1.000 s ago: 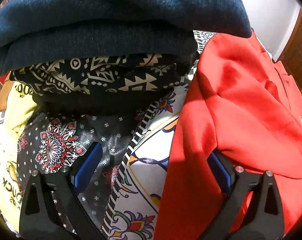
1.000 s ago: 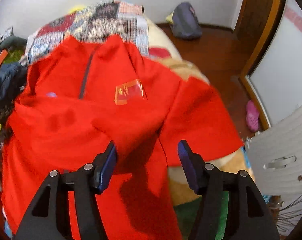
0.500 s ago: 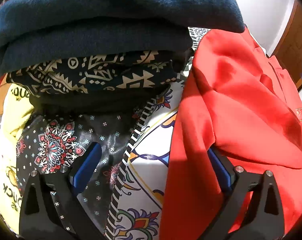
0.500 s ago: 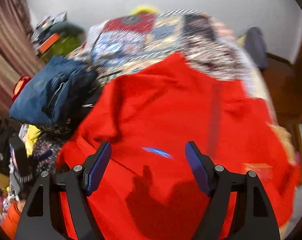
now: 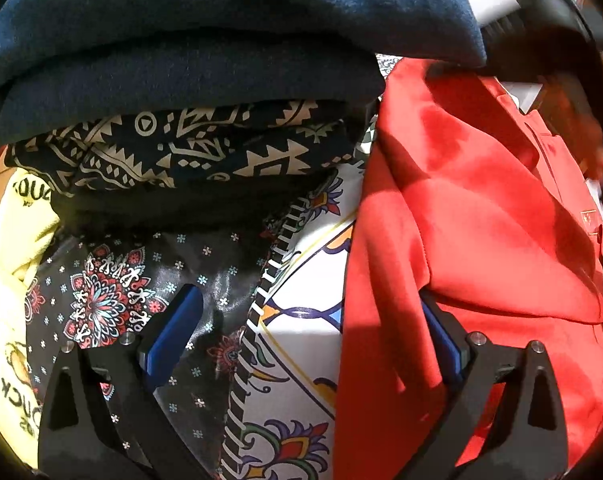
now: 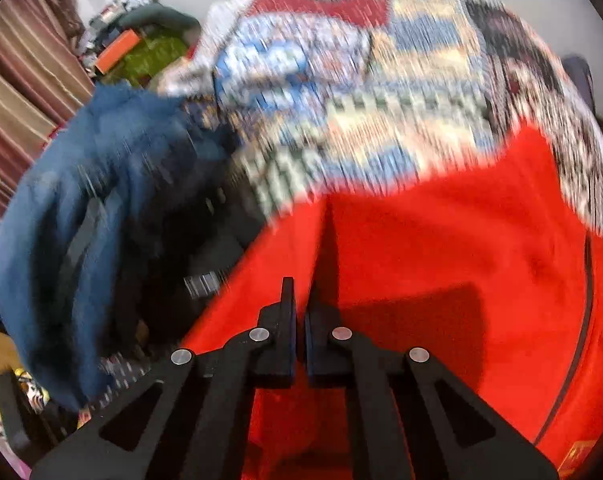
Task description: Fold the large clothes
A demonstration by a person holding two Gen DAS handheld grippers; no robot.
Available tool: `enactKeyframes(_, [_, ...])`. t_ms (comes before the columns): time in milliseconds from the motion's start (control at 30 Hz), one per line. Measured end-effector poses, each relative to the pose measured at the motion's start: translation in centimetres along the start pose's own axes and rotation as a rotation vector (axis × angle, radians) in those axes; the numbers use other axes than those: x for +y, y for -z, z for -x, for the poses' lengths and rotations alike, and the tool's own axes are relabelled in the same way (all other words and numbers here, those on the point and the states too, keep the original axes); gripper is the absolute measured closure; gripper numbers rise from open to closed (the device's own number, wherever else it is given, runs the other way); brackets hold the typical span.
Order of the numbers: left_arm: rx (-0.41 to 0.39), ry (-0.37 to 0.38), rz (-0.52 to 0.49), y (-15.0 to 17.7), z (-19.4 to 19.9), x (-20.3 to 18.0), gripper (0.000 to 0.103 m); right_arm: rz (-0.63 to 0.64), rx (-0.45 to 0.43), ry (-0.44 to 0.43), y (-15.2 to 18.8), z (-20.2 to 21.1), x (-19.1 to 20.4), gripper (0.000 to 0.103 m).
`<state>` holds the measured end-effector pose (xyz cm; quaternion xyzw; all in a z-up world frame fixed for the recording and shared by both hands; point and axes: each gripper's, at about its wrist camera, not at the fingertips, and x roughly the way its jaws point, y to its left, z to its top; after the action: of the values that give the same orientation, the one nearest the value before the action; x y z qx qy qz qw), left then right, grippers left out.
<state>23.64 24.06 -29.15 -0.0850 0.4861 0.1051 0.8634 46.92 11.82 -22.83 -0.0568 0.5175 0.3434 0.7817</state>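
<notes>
1. R gripper (image 6: 299,320): jaws have just been closing, were wide apart half a sec ago, now pressed almost together. A ridge of the red garment (image 6: 441,272) rises right at the tips, 12 o'clock of them; can't tell for sure if cloth is pinched between, view is blurred
2. R wrist view has swung since a sec ago: then it faced the garment's front w/ zip, now the upper L edge, blue jeans pile (image 6: 81,208) at 9 o'clock, patchwork quilt (image 6: 361,92) at 12
3. L gripper (image 5: 309,332): unchanged, jaws wide open, holding nothing. Its R pad is tucked under a red fold, L pad over the dark floral cloth (image 5: 113,304)
4. Red garment (image 5: 481,240) lies at 3 o'clock in L view, beside the stack topped by the navy folded item (image 5: 221,32)
5. Judgement: R looks set to pull this edge for a fold; L hasn't gripped yet
</notes>
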Motion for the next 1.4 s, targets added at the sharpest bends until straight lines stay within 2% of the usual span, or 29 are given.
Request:
enactKeyframes(67, [-0.005,-0.011,0.001,0.0,0.1,0.0,0.001,0.027,-0.051,0.032,-2.0,0.2,1.1,0.100])
enactKeyframes(200, [-0.002,-0.017,0.006,-0.1,0.3,-0.1,0.001,0.065,-0.061,0.119,-4.2,-2.0,1.4,0.100])
enactKeyframes(333, [0.014,-0.018,-0.004,0.0,0.6,0.0,0.001,0.087,-0.040,0.280,-5.2,-4.0,-0.2,0.099])
enactKeyframes(367, [0.018,-0.020,-0.015,0.0,0.8,0.0,0.001,0.073,-0.001,0.298,-5.1,-3.9,-0.9,0.097])
enactKeyframes(400, [0.021,-0.024,-0.023,0.1,1.0,0.0,0.001,0.057,0.023,0.302,-5.0,-3.8,-1.5,0.091])
enactKeyframes(467, [0.026,-0.030,-0.032,0.1,1.6,0.0,0.001,0.012,0.023,0.272,-4.1,-2.4,-2.7,0.080])
enactKeyframes(500, [0.027,-0.034,-0.039,0.1,2.0,-0.1,0.001,-0.004,0.007,0.249,-3.4,-1.1,-3.2,0.070])
enactKeyframes(533, [0.026,-0.045,-0.046,0.2,2.4,-0.2,0.001,-0.011,-0.005,0.234,-2.6,0.1,-3.6,0.054])
enactKeyframes(600, [0.017,-0.062,-0.062,0.3,3.4,-0.4,0.001,-0.015,-0.035,0.219,-0.3,3.2,-4.0,0.036])
enactKeyframes(667, [0.005,-0.072,-0.076,0.2,4.6,-0.7,0.001,0.003,-0.059,0.225,1.7,5.4,-4.2,0.034])
enactKeyframes(733, [-0.008,-0.074,-0.087,0.1,5.7,-1.1,0.001,0.030,-0.053,0.232,4.3,7.5,-4.5,0.029])
enactKeyframes(833, [-0.038,-0.087,-0.108,-0.2,7.6,-2.0,0.001,0.044,-0.056,0.266,7.8,9.8,-5.8,0.026])
enactKeyframes(1000, [-0.082,-0.082,-0.164,-1.9,9.7,-5.2,0.001,-0.040,-0.012,0.362,13.4,11.4,-10.3,0.023])
enactKeyframes(1167, [-0.040,-0.010,-0.208,-3.4,7.3,-8.9,0.001,-0.186,0.111,0.419,17.8,10.3,-15.5,0.023])
enactKeyframes(1233, [-0.012,0.005,-0.226,-3.6,5.7,-10.1,0.001,-0.210,0.126,0.439,19.2,10.5,-16.8,0.023])
enactKeyframes(1367, [0.082,-0.088,-0.250,-3.4,0.8,-11.3,0.000,-0.222,0.094,0.503,21.2,12.0,-18.3,0.023])
enactKeyframes(1400, [0.084,-0.096,-0.254,-3.2,0.2,-11.3,0.000,-0.225,0.088,0.511,21.4,12.3,-18.5,0.023])
